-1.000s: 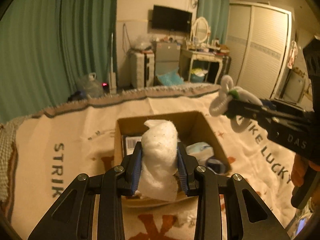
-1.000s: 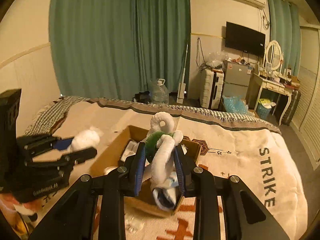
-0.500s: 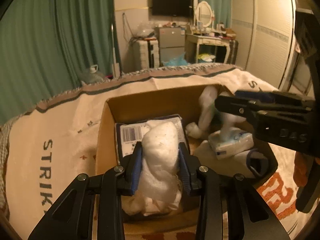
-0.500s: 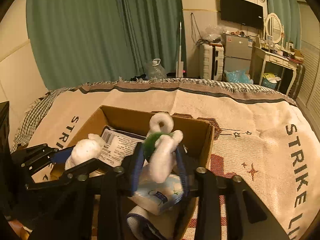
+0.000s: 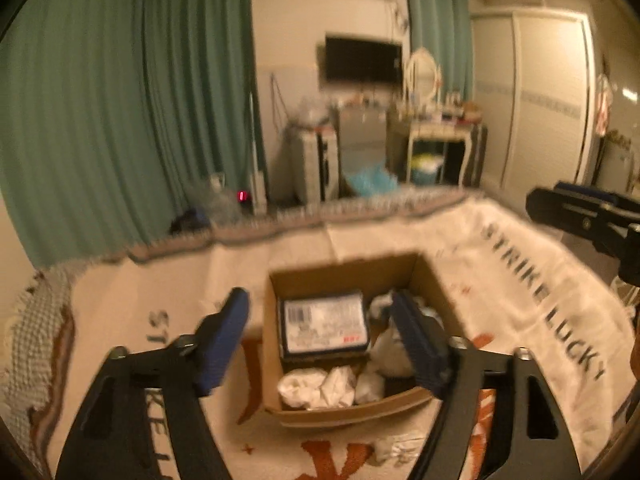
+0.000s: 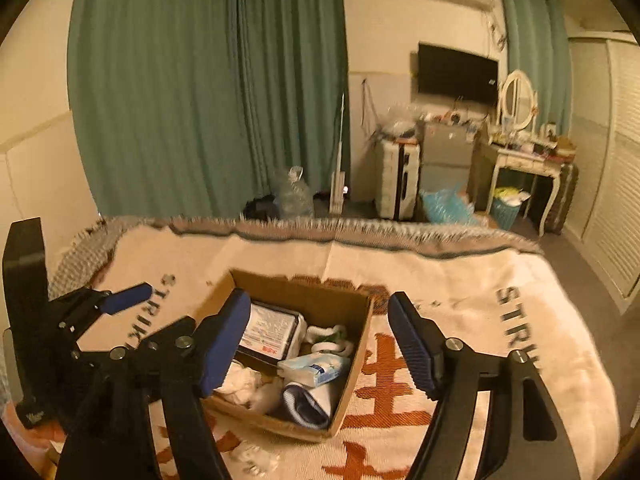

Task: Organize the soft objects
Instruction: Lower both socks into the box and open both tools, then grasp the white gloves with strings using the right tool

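Left tool (image 5: 320, 336): jaws opening, wide apart, nothing between the blue pads (image 5: 222, 344). Poised above and just short of the box (image 5: 344, 276), pointing down toward it.

Right tool (image 6: 320, 340): jaws opening, likewise empty, the box showing through the gap. Its tip also appears at the right edge of the left view, well clear of the box.

Box: open brown cardboard, on the bed throw (image 6: 460, 280). Contents, as far as the blur allows:
- white fluffy wad (image 5: 316, 386), at the near wall;
- white-and-green plush (image 6: 330, 338), toward the middle;
- tissue pack (image 6: 316, 368), pale blue and white, lying across other items;
- dark blue and white roll (image 6: 306, 402), near corner; probably a sock, cannot confirm;
- flat packet (image 5: 324, 322) with barcode label, against the far left side.

Loose on the throw: small white scrap (image 6: 252, 456) just in front of the box; what it is cannot be told.

Throw: cream, orange figures, black lettering, fringed far edge.

Step in hand, by judgement: release. Both tools are empty over a stocked box, so the soft items appear deposited.

Next move, by judgement: clear both tools upward of the box walls, then look for anything soft left outside. The white scrap is the nearest candidate; it is small and flat to the fabric, so a low, nearly closed approach would be needed to avoid pinching the throw.
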The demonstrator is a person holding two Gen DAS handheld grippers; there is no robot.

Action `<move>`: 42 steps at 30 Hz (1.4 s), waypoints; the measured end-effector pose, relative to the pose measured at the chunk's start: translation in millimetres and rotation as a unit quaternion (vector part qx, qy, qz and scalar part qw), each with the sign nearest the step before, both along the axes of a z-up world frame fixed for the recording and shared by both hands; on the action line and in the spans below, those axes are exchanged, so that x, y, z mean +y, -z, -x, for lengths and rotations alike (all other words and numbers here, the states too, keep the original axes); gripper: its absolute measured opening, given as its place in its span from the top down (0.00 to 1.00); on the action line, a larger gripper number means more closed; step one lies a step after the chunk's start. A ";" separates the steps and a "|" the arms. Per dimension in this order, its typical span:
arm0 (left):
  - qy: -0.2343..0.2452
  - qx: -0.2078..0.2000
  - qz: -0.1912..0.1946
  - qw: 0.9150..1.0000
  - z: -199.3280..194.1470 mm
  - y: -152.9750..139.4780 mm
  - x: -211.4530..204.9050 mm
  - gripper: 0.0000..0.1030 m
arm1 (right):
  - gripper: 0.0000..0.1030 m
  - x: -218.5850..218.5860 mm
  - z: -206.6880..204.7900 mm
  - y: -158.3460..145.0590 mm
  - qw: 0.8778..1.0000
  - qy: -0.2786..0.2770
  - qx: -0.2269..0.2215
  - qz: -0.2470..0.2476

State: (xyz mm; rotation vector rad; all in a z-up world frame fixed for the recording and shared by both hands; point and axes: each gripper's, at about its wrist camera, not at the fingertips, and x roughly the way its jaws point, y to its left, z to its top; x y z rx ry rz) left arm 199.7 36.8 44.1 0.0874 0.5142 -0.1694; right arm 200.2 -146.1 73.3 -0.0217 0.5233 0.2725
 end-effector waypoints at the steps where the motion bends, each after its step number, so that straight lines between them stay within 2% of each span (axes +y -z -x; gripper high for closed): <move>1: -0.002 -0.017 0.003 1.000 11.7 -12.9 2.8 0.17 | 0.31 -1.5 9.1 -11.0 1.000 0.002 -0.006 -0.002; 3: -0.007 -0.042 0.007 0.999 32.5 -36.2 10.9 0.16 | 0.29 -2.8 35.1 -37.0 1.000 0.010 -0.020 0.001; 6: -0.007 -0.066 0.023 0.998 61.3 -59.4 24.5 0.10 | 0.17 -2.5 69.0 -61.8 0.999 0.019 -0.028 0.010; 7: -0.007 -0.070 0.025 0.997 71.0 -63.8 29.0 0.10 | 0.09 -1.9 79.1 -67.5 0.999 0.017 -0.026 0.007; 9: -0.014 -0.066 0.019 0.998 85.7 -65.1 33.7 0.10 | 0.02 0.3 97.8 -73.5 1.000 0.018 -0.024 -0.003; 13: -0.027 -0.049 0.001 0.998 99.5 -49.5 46.3 0.10 | 0.00 9.1 120.5 -64.5 1.000 0.018 -0.013 -0.012; 17: -0.032 -0.032 -0.010 0.999 101.9 -20.0 53.2 0.10 | 0.00 24.5 122.4 -29.0 1.000 0.017 0.013 -0.005; 20: -0.043 -0.001 -0.014 0.999 87.0 9.8 60.2 0.10 | 0.00 35.3 113.2 2.2 0.999 0.015 0.033 0.009; 26: -0.061 0.063 -0.001 0.996 52.3 72.2 76.4 0.10 | 0.00 56.8 73.4 83.6 0.994 0.002 0.105 0.008; 32: -0.074 0.124 0.004 0.989 23.1 133.0 89.1 0.10 | 0.00 67.7 33.4 166.4 0.983 0.005 0.181 0.024; 35: -0.071 0.158 0.005 0.985 10.2 161.5 89.6 0.10 | 0.00 69.2 18.4 196.1 0.978 0.006 0.207 0.026; 38: -0.065 0.179 -0.002 0.982 2.3 178.1 87.7 0.10 | 0.00 70.6 7.3 221.3 0.973 0.011 0.229 0.030; 42: -0.055 0.189 -0.019 0.980 -3.0 191.3 79.3 0.10 | 0.05 71.6 -0.4 241.3 0.969 0.006 0.246 0.021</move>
